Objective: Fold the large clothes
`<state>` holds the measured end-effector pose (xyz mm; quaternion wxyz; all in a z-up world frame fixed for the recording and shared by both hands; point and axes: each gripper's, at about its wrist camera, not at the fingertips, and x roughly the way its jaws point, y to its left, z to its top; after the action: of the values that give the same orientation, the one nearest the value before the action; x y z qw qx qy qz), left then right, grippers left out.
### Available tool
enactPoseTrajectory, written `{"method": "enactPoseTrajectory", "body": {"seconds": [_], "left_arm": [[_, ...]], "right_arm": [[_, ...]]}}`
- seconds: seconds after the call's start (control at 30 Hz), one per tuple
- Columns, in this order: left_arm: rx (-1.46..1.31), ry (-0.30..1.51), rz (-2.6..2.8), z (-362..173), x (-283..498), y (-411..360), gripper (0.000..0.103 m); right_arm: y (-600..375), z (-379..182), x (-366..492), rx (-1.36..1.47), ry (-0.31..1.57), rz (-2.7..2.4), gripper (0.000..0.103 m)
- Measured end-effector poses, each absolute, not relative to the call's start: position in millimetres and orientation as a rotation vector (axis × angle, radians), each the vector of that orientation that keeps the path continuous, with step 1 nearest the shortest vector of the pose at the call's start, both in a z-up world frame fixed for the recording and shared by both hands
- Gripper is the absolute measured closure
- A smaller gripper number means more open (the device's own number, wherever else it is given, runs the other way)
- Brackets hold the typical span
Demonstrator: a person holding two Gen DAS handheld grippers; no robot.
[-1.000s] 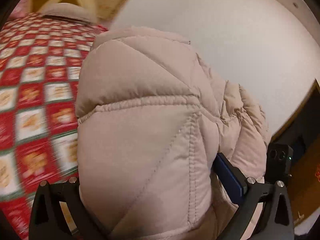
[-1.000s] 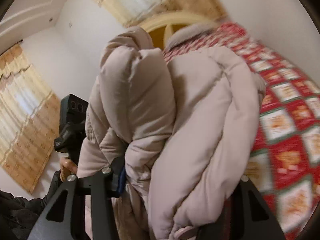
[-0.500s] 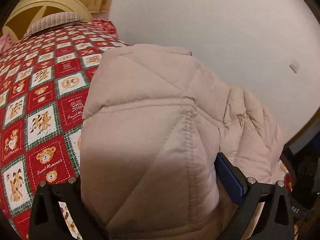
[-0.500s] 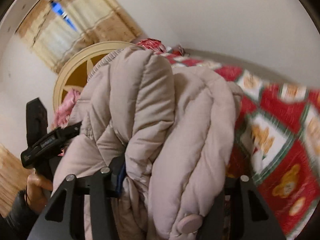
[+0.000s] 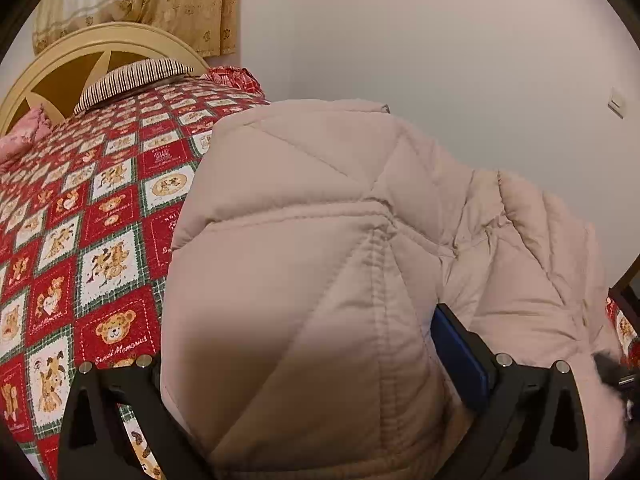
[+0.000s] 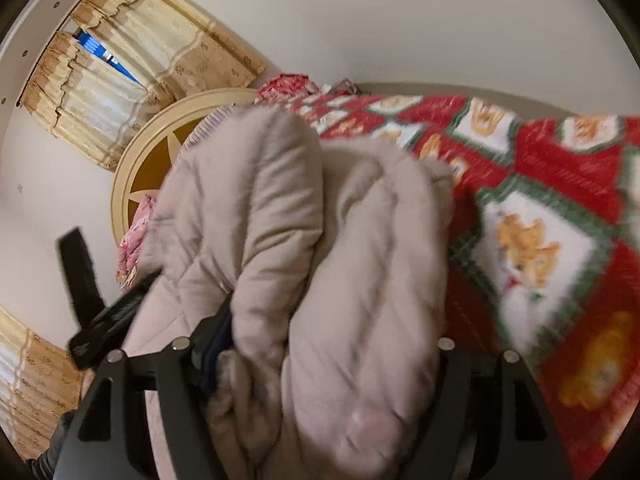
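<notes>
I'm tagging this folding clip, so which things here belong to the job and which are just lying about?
Part of the job:
- puffy beige jacket
- left hand-held gripper, clamped on it
- right hand-held gripper, jaws just widening around it
- teddy-bear quilt

Lying about:
- striped pillow
- headboard
- curtains

Left gripper (image 5: 304, 364): both black fingers low in frame, spread wide, angled down, blue pad (image 5: 460, 356) on right finger pressed into puffer jacket (image 5: 320, 240) bunched between them. Right gripper (image 6: 316, 356): jaws just been opening, wide apart, jacket folds filling gap (whether pads press, can't say). Left gripper's black body (image 6: 88, 304) visible from right wrist view, blurred.
</notes>
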<state>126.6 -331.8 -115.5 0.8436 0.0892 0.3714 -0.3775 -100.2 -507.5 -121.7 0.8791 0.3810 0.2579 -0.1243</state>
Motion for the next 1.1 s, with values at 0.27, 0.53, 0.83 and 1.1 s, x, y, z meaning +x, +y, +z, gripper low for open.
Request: {"method": "enactPoseTrajectory", "body": {"seconds": [0.27,0.53,0.83,1.1], "left_arm": [[0.144,0.821,-0.816,-117.5,134.0,-327.4,0.001],[0.094,0.898,-0.826,-123.7,154.2,-319.0,0.001],[0.123,0.91,-0.771,-132.4,167.0,-328.6,0.001],[0.106,0.941,-0.782,-110.4,147.6,-287.3,0.001]], "right_arm": [[-443.5,-56.7,-128.7,0.437,0.52,-0.354,0.045],[-440.7,-118.3,-38.8,0.424,0.761,-0.39,0.064],[-458.9,-133.0,-8.8,0.437,0.792,-0.413,0.064],[-450.7,-127.5,-38.4,0.452,0.741,-0.435,0.062]]}}
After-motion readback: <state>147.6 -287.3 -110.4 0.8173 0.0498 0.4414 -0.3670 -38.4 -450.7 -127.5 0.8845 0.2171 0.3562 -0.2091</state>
